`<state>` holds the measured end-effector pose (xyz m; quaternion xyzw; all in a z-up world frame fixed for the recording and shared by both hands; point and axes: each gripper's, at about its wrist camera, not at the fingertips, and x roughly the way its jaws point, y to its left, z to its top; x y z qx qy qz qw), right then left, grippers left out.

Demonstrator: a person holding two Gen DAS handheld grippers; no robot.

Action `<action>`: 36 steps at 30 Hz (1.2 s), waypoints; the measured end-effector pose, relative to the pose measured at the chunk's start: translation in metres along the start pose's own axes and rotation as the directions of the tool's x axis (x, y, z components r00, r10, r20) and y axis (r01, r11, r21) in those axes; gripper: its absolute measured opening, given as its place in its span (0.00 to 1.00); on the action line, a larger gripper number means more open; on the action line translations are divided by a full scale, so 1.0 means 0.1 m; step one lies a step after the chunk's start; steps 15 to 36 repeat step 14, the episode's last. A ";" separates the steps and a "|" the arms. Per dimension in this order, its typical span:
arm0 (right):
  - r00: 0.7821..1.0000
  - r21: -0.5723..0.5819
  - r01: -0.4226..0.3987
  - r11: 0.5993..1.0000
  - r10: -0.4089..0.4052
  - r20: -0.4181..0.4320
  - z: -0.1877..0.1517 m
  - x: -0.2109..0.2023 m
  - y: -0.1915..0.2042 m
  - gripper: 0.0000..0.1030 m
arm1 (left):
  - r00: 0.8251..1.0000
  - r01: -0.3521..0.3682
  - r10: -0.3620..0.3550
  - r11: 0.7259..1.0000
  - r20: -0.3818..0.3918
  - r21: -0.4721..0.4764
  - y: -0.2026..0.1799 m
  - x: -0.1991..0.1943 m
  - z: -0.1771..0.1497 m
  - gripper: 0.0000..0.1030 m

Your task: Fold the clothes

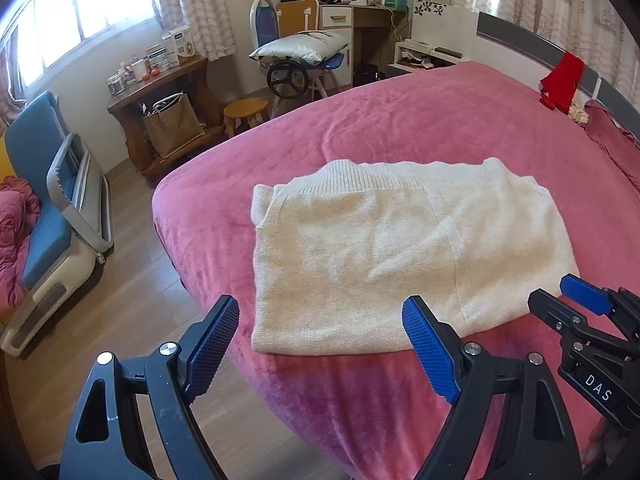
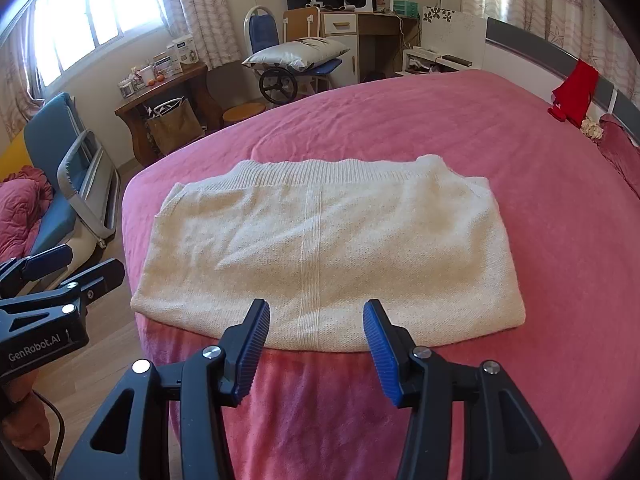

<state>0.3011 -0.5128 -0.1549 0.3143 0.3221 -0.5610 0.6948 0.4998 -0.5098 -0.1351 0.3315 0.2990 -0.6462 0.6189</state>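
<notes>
A cream knitted sweater (image 1: 372,248) (image 2: 328,248) lies folded into a flat rectangle near the corner of the pink bed (image 1: 460,120) (image 2: 440,120). My left gripper (image 1: 320,316) is open, its blue pads spread wide just short of the sweater's near edge, with nothing between them. My right gripper (image 2: 316,320) is open too, with its tips over the sweater's near hem, and it holds nothing. The right gripper (image 1: 576,304) also shows at the right edge of the left wrist view. At the left edge of the right wrist view, the left gripper (image 2: 68,268) appears.
A red cloth (image 1: 560,80) (image 2: 576,88) hangs on the headboard at the far right. Beyond the bed's left edge are wooden floor, a blue folding chair (image 1: 52,208), a side table (image 1: 160,92) with a bag, a stool (image 1: 246,110) and a desk (image 1: 340,20).
</notes>
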 end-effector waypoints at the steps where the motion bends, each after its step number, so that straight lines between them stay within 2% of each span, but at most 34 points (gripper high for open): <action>1: 1.000 0.002 0.000 1.000 0.000 0.000 0.00 0.00 -0.01 0.49 | 1.000 0.002 -0.002 1.000 -0.002 0.000 0.01 0.00 0.00 0.83; 14: 1.000 0.007 0.003 1.000 -0.003 -0.001 -0.03 0.02 -0.03 0.49 | 1.000 0.026 -0.026 1.000 0.006 -0.002 0.02 -0.01 -0.01 0.83; 36: 1.000 0.007 0.003 1.000 -0.003 -0.001 -0.03 0.02 -0.03 0.49 | 1.000 0.026 -0.026 1.000 0.006 -0.002 0.02 -0.01 -0.01 0.83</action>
